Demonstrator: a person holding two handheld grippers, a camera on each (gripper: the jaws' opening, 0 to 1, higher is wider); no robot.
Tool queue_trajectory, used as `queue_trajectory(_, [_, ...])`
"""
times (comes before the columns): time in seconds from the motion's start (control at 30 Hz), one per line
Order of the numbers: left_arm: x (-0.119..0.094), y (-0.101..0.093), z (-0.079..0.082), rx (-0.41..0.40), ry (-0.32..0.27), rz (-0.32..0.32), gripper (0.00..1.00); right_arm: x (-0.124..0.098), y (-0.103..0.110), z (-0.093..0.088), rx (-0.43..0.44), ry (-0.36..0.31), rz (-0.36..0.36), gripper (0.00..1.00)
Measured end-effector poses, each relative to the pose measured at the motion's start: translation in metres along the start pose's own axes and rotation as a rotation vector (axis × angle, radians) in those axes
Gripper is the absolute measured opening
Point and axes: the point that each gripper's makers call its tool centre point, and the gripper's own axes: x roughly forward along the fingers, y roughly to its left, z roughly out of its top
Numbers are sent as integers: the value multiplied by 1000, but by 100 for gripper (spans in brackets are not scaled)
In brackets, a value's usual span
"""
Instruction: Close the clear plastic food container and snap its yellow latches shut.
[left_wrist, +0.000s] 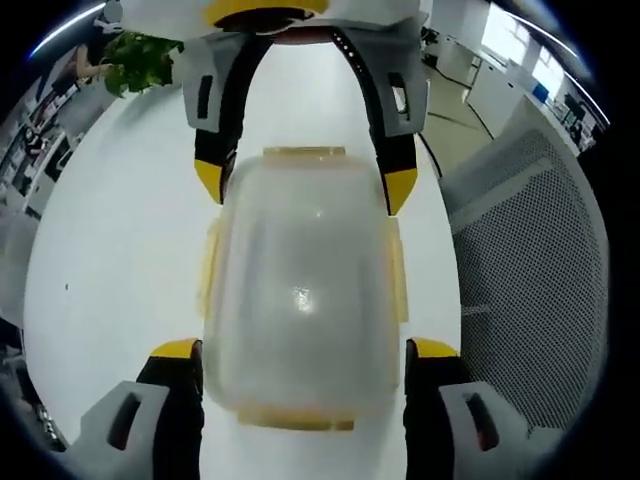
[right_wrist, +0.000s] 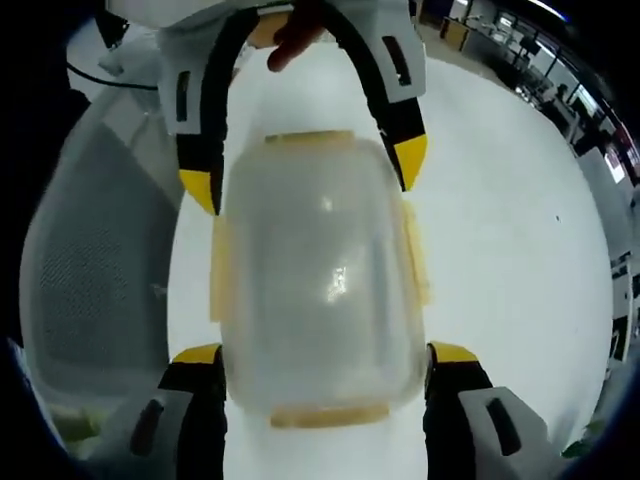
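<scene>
The clear plastic container (left_wrist: 300, 290) sits on the white table (left_wrist: 110, 250) with its lid on. Yellow latches (left_wrist: 210, 265) stick out on its long sides and both ends. My left gripper (left_wrist: 305, 350) is open, its yellow-tipped jaws straddling the container's near end, close against its sides. Facing it, my right gripper (left_wrist: 304, 185) straddles the far end. In the right gripper view the same container (right_wrist: 320, 270) lies between the open right gripper (right_wrist: 326, 352) and the left gripper (right_wrist: 303, 175). I cannot tell whether the jaws press on the walls.
A grey mesh chair back (left_wrist: 540, 260) stands just past the table edge, also seen as the chair (right_wrist: 90, 260) in the right gripper view. A green plant (left_wrist: 140, 60) is at the far corner. A person's finger (right_wrist: 295, 40) shows behind the left gripper.
</scene>
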Motion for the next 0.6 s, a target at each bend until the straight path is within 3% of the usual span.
queue_trajectory(0.13, [3, 3, 3, -37, -4, 8, 80, 1, 1, -1, 8, -9, 0, 82])
queue_trajectory(0.4, [4, 1, 4, -18, -13, 7, 80, 1, 1, -2, 27, -56, -4, 82])
queue_trajectory(0.6, [7, 1, 5, -8, 14, -2, 80, 1, 1, -1, 31, -67, -8, 82])
